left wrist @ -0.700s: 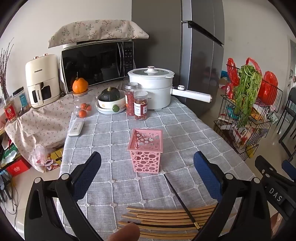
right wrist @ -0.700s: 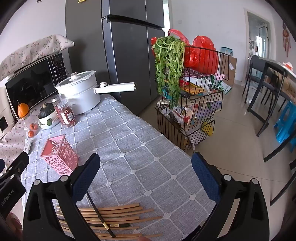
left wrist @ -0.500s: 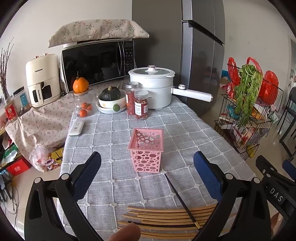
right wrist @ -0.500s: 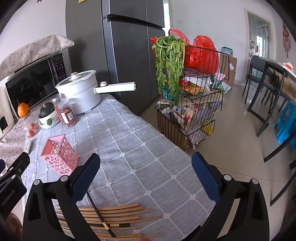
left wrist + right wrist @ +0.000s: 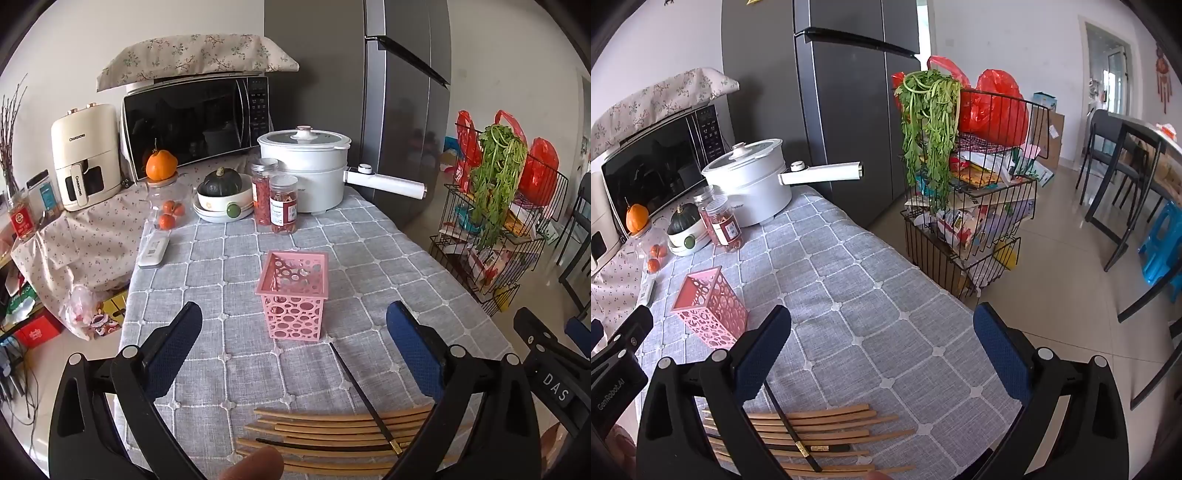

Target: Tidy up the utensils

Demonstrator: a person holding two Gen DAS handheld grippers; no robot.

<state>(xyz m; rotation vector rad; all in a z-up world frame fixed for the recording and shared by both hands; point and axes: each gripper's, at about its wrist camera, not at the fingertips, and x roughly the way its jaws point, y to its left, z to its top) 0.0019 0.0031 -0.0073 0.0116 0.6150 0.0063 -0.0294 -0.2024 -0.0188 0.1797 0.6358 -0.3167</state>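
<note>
Several wooden chopsticks (image 5: 332, 434) (image 5: 827, 424) lie in a loose row at the near edge of the grey checked tablecloth (image 5: 369, 258), with two black chopsticks (image 5: 360, 391) (image 5: 792, 434) across them. A pink perforated utensil basket (image 5: 293, 295) (image 5: 709, 308) stands upright just beyond them. My left gripper (image 5: 293, 350) hovers open above the cloth, the basket framed between its blue pads, nothing held. My right gripper (image 5: 882, 350) is open too, over the cloth to the right of the basket, above the chopsticks. A fingertip (image 5: 255, 463) shows at the bottom edge.
At the table's far end stand a white pot with a long handle (image 5: 306, 166), two red jars (image 5: 282, 208), a bowl with a squash (image 5: 221, 195), tangerines and a remote (image 5: 155, 249). A microwave (image 5: 195, 122) and fridge (image 5: 849, 92) are behind; a wire rack (image 5: 975, 206) stands right.
</note>
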